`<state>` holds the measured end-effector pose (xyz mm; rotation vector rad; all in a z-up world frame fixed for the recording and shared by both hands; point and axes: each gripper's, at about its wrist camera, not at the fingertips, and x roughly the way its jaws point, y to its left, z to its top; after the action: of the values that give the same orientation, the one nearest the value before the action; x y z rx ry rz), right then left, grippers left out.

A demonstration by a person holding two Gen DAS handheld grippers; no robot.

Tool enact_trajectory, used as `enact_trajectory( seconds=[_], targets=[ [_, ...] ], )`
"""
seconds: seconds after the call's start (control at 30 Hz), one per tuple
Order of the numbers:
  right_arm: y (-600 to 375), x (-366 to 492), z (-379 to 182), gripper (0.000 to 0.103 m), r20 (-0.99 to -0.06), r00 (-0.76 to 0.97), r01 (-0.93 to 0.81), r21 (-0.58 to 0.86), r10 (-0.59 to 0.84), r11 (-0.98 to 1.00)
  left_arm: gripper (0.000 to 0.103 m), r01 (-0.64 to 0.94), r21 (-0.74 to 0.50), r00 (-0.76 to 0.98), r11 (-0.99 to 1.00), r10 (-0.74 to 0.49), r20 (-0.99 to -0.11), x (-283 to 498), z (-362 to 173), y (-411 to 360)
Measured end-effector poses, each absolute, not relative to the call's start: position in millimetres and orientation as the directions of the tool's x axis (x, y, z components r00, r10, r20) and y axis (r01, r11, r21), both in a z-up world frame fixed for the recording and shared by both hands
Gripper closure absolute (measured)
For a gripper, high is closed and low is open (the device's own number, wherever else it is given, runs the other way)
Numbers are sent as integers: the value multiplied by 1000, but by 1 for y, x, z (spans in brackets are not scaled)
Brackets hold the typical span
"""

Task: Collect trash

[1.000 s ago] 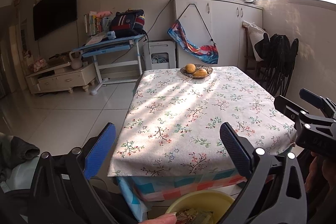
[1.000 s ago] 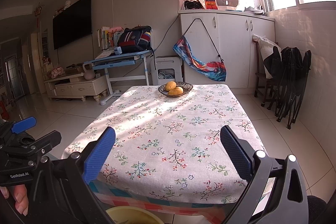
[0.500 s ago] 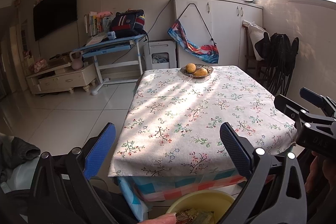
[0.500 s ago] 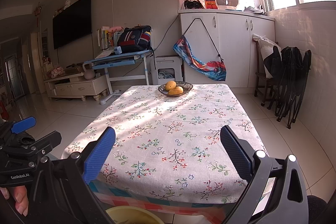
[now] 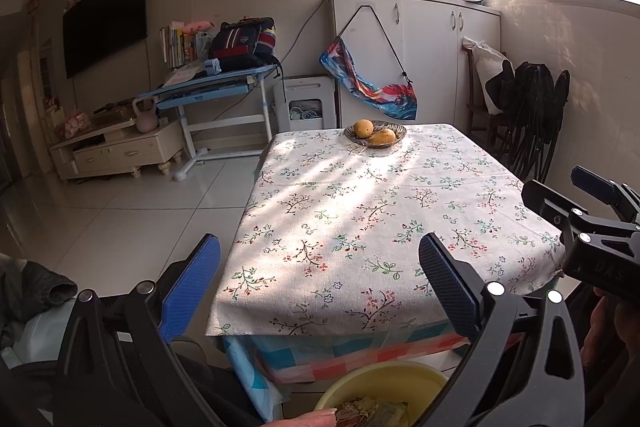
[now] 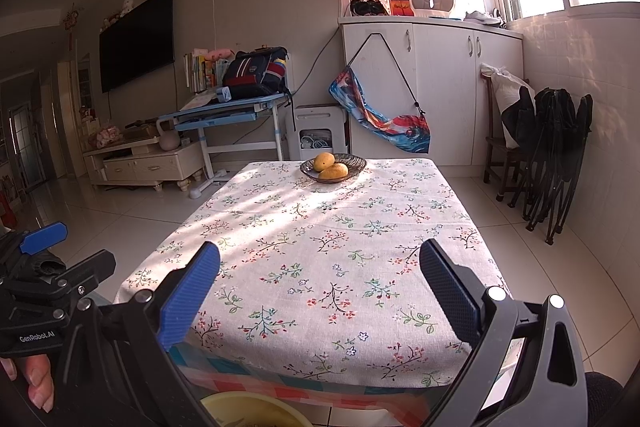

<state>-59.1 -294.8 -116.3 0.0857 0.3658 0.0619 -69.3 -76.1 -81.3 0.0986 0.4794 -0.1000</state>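
Observation:
A yellow bin with crumpled trash inside sits low in front of the table; its rim also shows in the right wrist view. My left gripper is open and empty, held above the bin at the near edge of the floral tablecloth. My right gripper is open and empty, over the table's near edge. Each gripper shows in the other's view: the right one and the left one.
A glass bowl with two mangoes stands at the table's far end. Folded black chairs lean on the right wall. A white cabinet, a blue desk and a TV stand lie beyond.

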Motion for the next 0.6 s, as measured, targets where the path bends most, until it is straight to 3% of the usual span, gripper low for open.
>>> enact_trajectory(
  seconds=[0.6],
  targets=[
    [-298,-59,-117,7,-357,931,-45,94,76,995,7,120,72,882,990,-73,-465,-69,-81,-76]
  ],
)
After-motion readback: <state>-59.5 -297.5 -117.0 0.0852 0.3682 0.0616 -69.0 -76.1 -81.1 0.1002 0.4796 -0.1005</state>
